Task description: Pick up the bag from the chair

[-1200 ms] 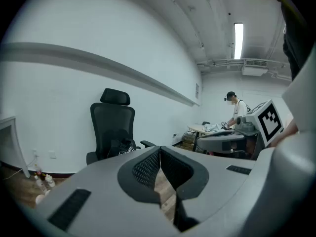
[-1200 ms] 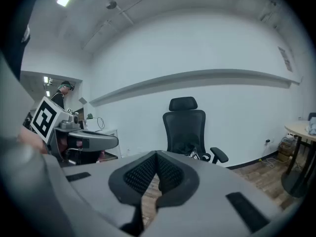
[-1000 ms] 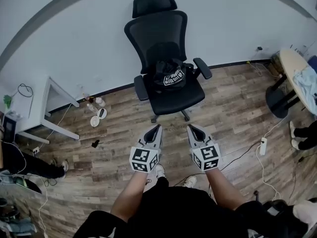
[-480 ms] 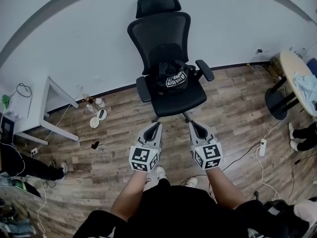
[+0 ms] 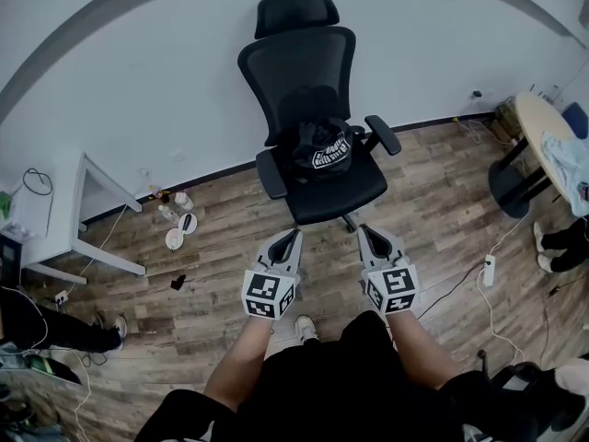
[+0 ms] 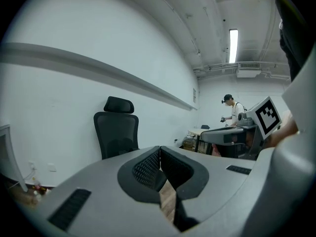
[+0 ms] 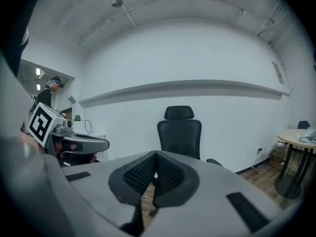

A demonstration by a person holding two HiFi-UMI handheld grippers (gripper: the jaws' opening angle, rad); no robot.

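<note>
A black bag [image 5: 322,145] with white print sits on the seat of a black office chair [image 5: 308,72] against the white wall. Both grippers hover over the wood floor in front of the chair, well short of the bag. My left gripper [image 5: 287,238] is shut with nothing in it, jaws meeting at the tips [image 6: 159,149]. My right gripper [image 5: 368,232] is likewise shut and empty [image 7: 155,154]. The chair's back [image 6: 117,132] shows in the left gripper view and also in the right gripper view [image 7: 180,132]; the bag is hidden behind the jaws there.
A white desk [image 5: 64,215] stands at the left, with bottles and a plate [image 5: 177,230] on the floor beside it. A round table [image 5: 550,145] stands at the right. A power strip [image 5: 488,270] and cables lie on the floor. Another person [image 6: 231,110] stands further off.
I have stepped closer: the chair and bag have drawn nearer and shifted slightly right in the head view. Both grippers remain shut, held side by side.
</note>
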